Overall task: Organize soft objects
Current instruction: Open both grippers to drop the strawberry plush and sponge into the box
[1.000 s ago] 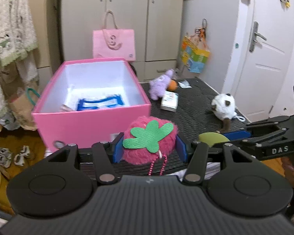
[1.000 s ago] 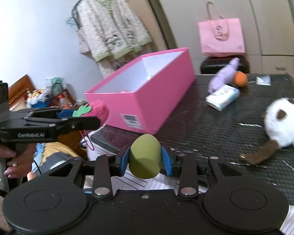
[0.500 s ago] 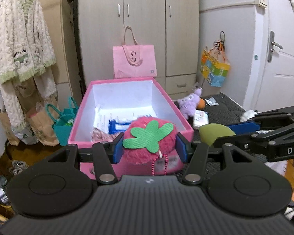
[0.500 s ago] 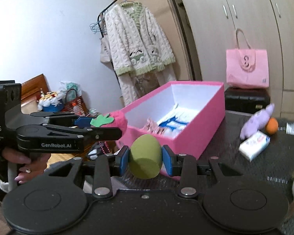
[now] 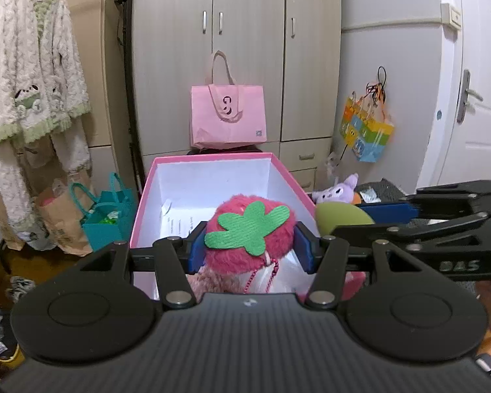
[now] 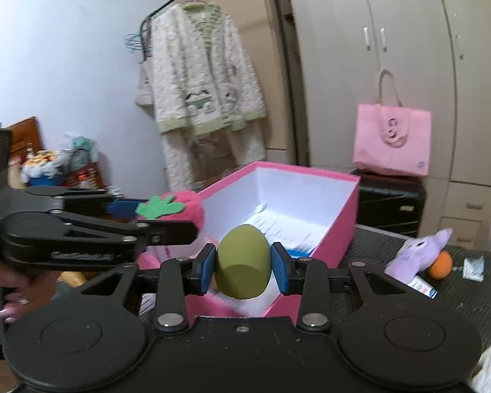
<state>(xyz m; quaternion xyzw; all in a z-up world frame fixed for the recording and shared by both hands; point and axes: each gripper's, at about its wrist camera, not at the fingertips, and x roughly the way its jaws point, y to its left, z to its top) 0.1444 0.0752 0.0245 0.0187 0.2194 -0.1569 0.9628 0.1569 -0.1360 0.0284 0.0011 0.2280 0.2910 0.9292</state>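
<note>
While the left gripper (image 5: 249,251) is clamping the strawberry plush (image 5: 249,235) over the pink box (image 5: 212,159), the right gripper (image 6: 244,267), at 3 o'clock, is clamping the green egg (image 6: 243,262).

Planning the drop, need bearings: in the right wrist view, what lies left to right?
Left gripper with strawberry plush → green egg in right gripper → pink box → pink bag → purple plush → orange ball.

White plush toy (image 6: 489,371) cut off at corner, pink box (image 5: 212,177) floor partly hidden by strawberry plush (image 5: 249,234)
</note>
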